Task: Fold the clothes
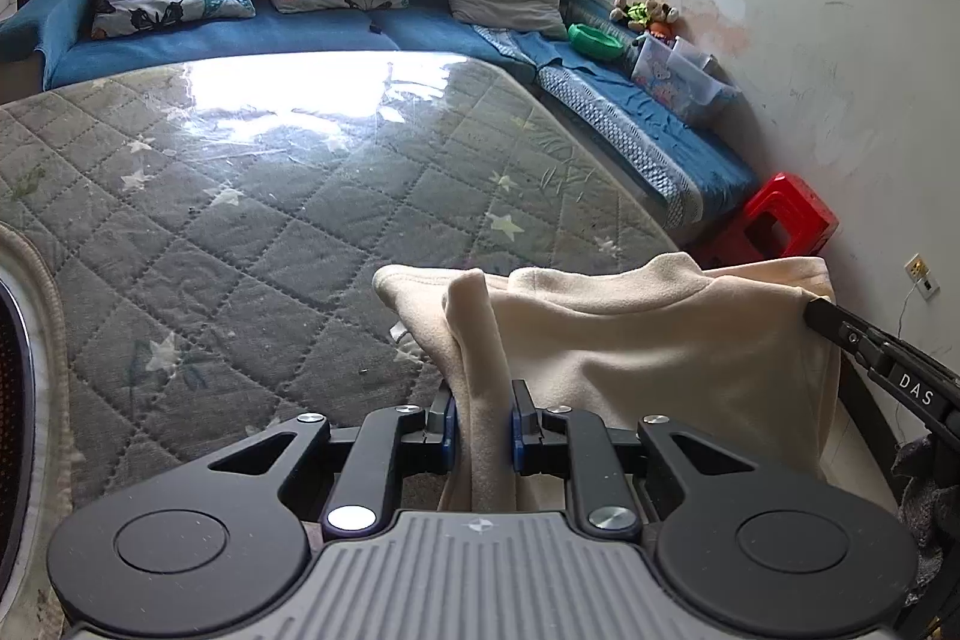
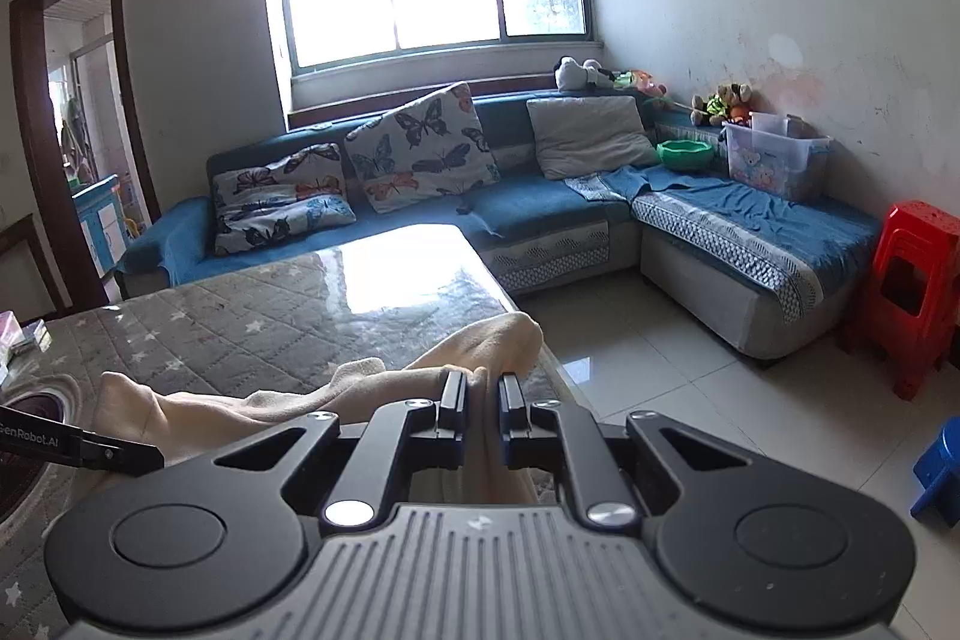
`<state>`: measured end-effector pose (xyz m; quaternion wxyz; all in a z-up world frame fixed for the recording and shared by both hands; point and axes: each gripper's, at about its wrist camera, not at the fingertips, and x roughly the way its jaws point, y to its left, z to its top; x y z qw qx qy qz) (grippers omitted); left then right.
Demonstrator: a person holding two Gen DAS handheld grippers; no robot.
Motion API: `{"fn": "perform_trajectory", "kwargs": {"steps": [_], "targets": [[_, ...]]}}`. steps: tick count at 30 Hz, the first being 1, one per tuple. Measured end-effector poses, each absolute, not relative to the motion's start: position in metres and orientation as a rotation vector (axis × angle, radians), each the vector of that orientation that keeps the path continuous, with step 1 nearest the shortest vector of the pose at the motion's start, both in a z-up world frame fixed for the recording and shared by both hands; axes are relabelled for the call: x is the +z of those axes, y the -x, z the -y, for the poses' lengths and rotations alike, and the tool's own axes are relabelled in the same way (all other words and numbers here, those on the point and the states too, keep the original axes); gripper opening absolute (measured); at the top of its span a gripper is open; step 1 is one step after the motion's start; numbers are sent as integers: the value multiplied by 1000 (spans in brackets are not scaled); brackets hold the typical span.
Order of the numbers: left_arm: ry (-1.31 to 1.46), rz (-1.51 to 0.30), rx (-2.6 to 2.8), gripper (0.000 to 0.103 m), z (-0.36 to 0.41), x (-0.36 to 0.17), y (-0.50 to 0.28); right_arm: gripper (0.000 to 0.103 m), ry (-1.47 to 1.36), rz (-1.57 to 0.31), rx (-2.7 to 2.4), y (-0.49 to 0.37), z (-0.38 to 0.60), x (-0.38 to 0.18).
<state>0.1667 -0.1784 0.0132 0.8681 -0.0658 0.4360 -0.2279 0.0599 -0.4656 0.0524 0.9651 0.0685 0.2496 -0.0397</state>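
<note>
Cream garment (image 1: pixel 648 340) stretched between both tongs, lifted over the counter's (image 1: pixel 270 196) near right corner. Left tongs (image 1: pixel 483 418) clench a bunched fold; right tongs (image 2: pixel 482 400) clench the other end, both level.

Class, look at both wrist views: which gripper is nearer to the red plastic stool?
Right. The right gripper holds the cream garment at the table edge facing the red stool; the left gripper grips it farther along, over the table.
</note>
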Motion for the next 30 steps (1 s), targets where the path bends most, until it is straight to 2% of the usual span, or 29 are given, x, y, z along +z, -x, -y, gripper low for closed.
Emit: {"fn": "perform_trajectory", "kwargs": {"steps": [16,20,24,26,28,30], "targets": [[124,-968,-442,19,165,-9,-170,10,-141,-625,-88,-79,461,6],[121,-966,-429,28,157,-8,-167,12,-143,-659,-94,-83,458,-4],[123,-961,-422,29,151,-7,-165,17,-124,-651,-110,-80,454,1],[127,-958,-408,38,148,-5,-165,18,-105,-638,-106,-76,450,6],[124,-942,-397,38,147,-3,-163,23,-83,-620,-88,-73,445,14],[129,-941,-394,38,144,-1,-164,23,-75,-611,-48,-72,437,18]]}}
